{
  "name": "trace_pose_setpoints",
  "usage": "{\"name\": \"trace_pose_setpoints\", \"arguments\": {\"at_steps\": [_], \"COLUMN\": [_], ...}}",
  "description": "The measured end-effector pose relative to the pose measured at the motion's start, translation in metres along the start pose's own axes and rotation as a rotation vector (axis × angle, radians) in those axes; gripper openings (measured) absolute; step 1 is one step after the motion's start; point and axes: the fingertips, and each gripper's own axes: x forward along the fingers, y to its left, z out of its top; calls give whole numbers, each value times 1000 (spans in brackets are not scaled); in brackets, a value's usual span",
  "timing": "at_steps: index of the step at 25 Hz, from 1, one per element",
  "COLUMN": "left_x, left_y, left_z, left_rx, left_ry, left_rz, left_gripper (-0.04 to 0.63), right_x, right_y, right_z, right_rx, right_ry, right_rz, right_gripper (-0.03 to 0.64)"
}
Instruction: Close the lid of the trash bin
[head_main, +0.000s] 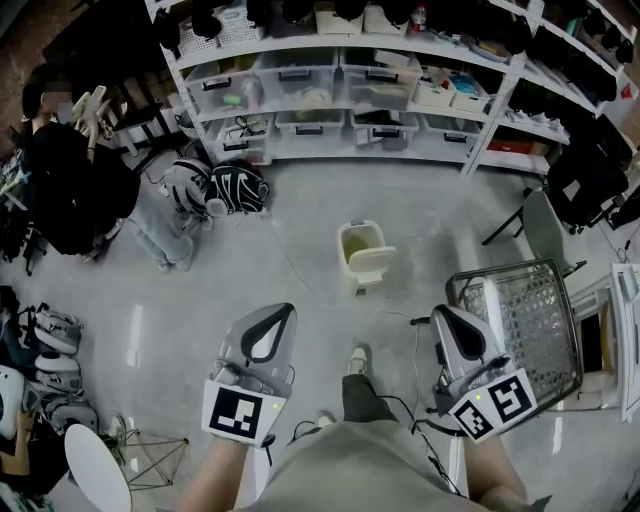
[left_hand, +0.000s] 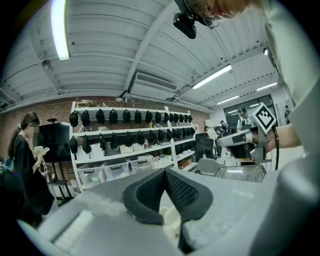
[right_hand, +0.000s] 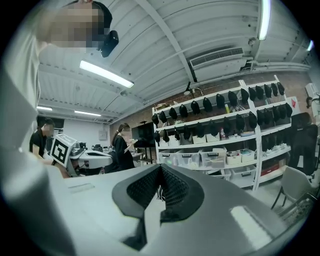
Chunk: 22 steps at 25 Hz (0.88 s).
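Observation:
A small cream trash bin (head_main: 362, 250) stands on the grey floor ahead of me, its lid (head_main: 371, 266) swung open and hanging over the near side. Both grippers are held low and near me, well short of the bin. My left gripper (head_main: 288, 310) is to the bin's near left, its jaws shut with nothing in them. My right gripper (head_main: 441, 313) is to the near right, also shut and empty. In the left gripper view a bit of the bin (left_hand: 169, 216) shows under the closed fingertips (left_hand: 155, 187). The right gripper view looks toward the shelves, and the bin is hidden there.
A wire-mesh chair (head_main: 528, 322) stands close beside my right gripper. A grey chair (head_main: 545, 228) is farther right. White shelves (head_main: 330, 100) with storage boxes line the back. A person (head_main: 62, 180) stands at the left, and bags (head_main: 222, 188) lie on the floor. A cable (head_main: 300, 285) runs toward the bin.

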Motion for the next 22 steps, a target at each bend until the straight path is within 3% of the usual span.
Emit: {"name": "trace_pose_setpoints", "arguments": {"at_steps": [5, 13, 22], "left_x": [59, 151, 207], "left_y": [16, 43, 59], "left_z": [0, 20, 15], "left_rx": [26, 48, 62], "left_ry": [37, 49, 70], "left_rz": [-11, 14, 35], "left_gripper": [2, 3, 2], "right_x": [48, 122, 173], "right_y": [-45, -118, -161], "right_z": [-2, 10, 8], "right_rx": [-67, -20, -11], "right_ry": [28, 20, 1], "right_rz": [-13, 34, 59], "right_gripper": [3, 3, 3]}}
